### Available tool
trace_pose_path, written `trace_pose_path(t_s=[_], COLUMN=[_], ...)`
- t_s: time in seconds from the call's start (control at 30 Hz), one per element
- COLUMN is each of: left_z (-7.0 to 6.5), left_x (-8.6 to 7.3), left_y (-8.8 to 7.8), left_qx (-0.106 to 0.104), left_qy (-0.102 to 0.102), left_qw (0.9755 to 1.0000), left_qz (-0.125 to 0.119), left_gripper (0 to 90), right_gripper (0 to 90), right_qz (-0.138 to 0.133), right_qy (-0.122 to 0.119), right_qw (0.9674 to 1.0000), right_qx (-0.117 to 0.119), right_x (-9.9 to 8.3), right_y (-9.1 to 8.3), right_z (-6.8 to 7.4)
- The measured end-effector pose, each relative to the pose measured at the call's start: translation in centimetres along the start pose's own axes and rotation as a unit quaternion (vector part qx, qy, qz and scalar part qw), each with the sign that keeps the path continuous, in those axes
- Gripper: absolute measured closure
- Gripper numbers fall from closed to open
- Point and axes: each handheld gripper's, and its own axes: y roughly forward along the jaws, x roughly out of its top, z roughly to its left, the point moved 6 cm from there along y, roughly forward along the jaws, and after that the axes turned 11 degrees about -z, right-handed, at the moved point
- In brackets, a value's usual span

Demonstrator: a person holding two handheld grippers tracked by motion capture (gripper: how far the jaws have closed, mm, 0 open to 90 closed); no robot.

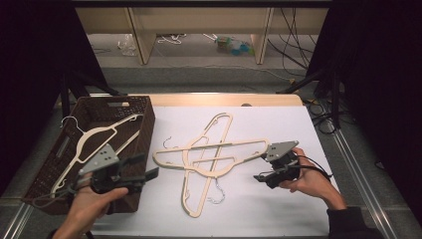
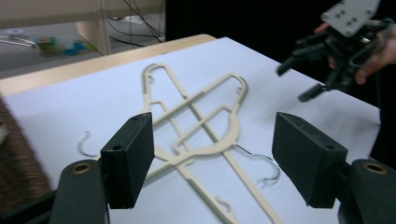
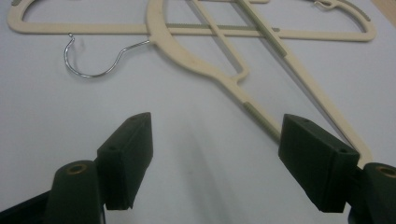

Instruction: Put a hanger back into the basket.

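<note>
Two cream plastic hangers (image 1: 214, 149) lie crossed on the white table top (image 1: 278, 124), their wire hooks on the sheet. A third cream hanger (image 1: 94, 134) rests in the brown woven basket (image 1: 144, 107) at the left. My left gripper (image 1: 144, 167) hovers at the basket's near right corner, open and with nothing in it. In the left gripper view, the crossed hangers (image 2: 196, 135) lie ahead of its wide jaws. My right gripper (image 1: 263, 167) stands open just right of the hangers. In the right gripper view, a hanger arm (image 3: 261, 121) ends beside its right jaw, untouched.
A wire hook (image 3: 93, 72) curls on the sheet ahead of the right gripper. The table's wooden far edge (image 1: 224, 99) borders a floor with cables and small clutter (image 1: 231, 46). Dark curtains flank both sides.
</note>
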Motion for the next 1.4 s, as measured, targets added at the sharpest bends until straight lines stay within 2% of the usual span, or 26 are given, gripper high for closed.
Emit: trace_pose_path(t_s=[0.1, 0.17, 0.3, 0.33, 0.4, 0.47, 0.6, 0.63, 0.67, 0.77, 0.8, 0.87, 0.93, 1.2, 1.23, 1.27, 1.33, 1.4], left_z=[-1.0, -1.5, -2.5, -2.6, -2.7, -3.0, -3.3, -3.4, -3.5, -3.6, -3.5, -3.5, -3.3, -3.2, -3.4, -3.4, -3.3, -3.2], left_x=[-1.3, -2.3, -4.6, -5.0, -5.6, -6.2, -6.5, -6.7, -6.8, -7.2, -7.3, -7.5, -7.4, -7.6, -7.7, -7.7, -7.8, -7.9], left_y=[1.1, 1.7, 3.1, 3.3, 3.7, 4.0, 4.4, 4.4, 4.5, 4.5, 4.6, 4.6, 4.6, 4.7, 4.7, 4.7, 4.6, 4.5], left_qx=[-0.012, -0.014, -0.033, -0.033, -0.033, -0.038, -0.035, -0.034, -0.038, -0.039, -0.046, -0.037, -0.042, -0.044, -0.041, -0.042, -0.052, -0.048], left_qy=[0.005, 0.005, 0.008, 0.005, 0.017, 0.016, 0.034, 0.029, 0.034, 0.042, 0.049, 0.037, 0.047, 0.053, 0.043, 0.043, 0.054, 0.054], left_qw=[0.9998, 0.9998, 0.9986, 0.9984, 0.9983, 0.9979, 0.9979, 0.9982, 0.9979, 0.9972, 0.9965, 0.9973, 0.9968, 0.9962, 0.9967, 0.9967, 0.9955, 0.9957], left_qz=[0.011, 0.016, 0.04, 0.046, 0.046, 0.049, 0.042, 0.041, 0.04, 0.048, 0.051, 0.051, 0.049, 0.054, 0.055, 0.055, 0.058, 0.057], left_gripper=[29.4, 29.3, 28.5, 28.2, 27.9, 26.9, 25.7, 25.4, 25.3, 25.0, 25.0, 25.0, 24.8, 24.7, 24.7, 24.7, 24.7, 24.7], right_gripper=[28.0, 28.3, 28.8, 28.8, 29.8, 29.6, 29.5, 29.6, 29.6, 29.7, 29.7, 29.7, 29.8, 31.4, 32.2, 32.3, 32.6, 35.3], right_qz=[0.002, 0.004, 0.016, 0.02, 0.015, 0.021, 0.022, 0.024, 0.027, 0.031, 0.032, 0.034, 0.032, 0.042, 0.039, 0.04, 0.047, 0.05], right_qy=[0.0, 0.004, 0.004, -0.001, 0.004, 0.005, 0.009, 0.009, 0.008, 0.01, 0.009, 0.011, 0.01, 0.0, 0.0, 0.003, 0.002, 0.004], right_qw=[1.0, 0.9999, 0.9997, 0.9996, 0.9997, 0.9995, 0.9995, 0.9994, 0.9993, 0.9991, 0.9991, 0.999, 0.999, 0.9982, 0.9982, 0.9981, 0.9977, 0.9975], right_qx=[0.005, 0.009, 0.017, 0.018, 0.021, 0.024, 0.02, 0.023, 0.024, 0.026, 0.026, 0.028, 0.03, 0.043, 0.044, 0.047, 0.049, 0.05], right_x=[0.1, 0.1, 0.1, 0.1, 0.2, 0.1, 0.0, 0.0, 0.0, -0.1, -0.2, -0.3, -0.2, 0.2, 0.3, 0.3, 0.3, 0.2], right_y=[1.3, 2.2, 4.0, 4.4, 5.1, 5.6, 6.4, 6.6, 6.7, 7.2, 7.4, 7.6, 7.8, 8.9, 9.1, 9.3, 9.6, 9.8], right_z=[-0.4, -0.7, -1.5, -1.7, -2.2, -2.7, -3.6, -3.6, -3.7, -3.7, -3.8, -3.8, -3.7, -4.1, -4.2, -4.4, -4.5, -4.7])
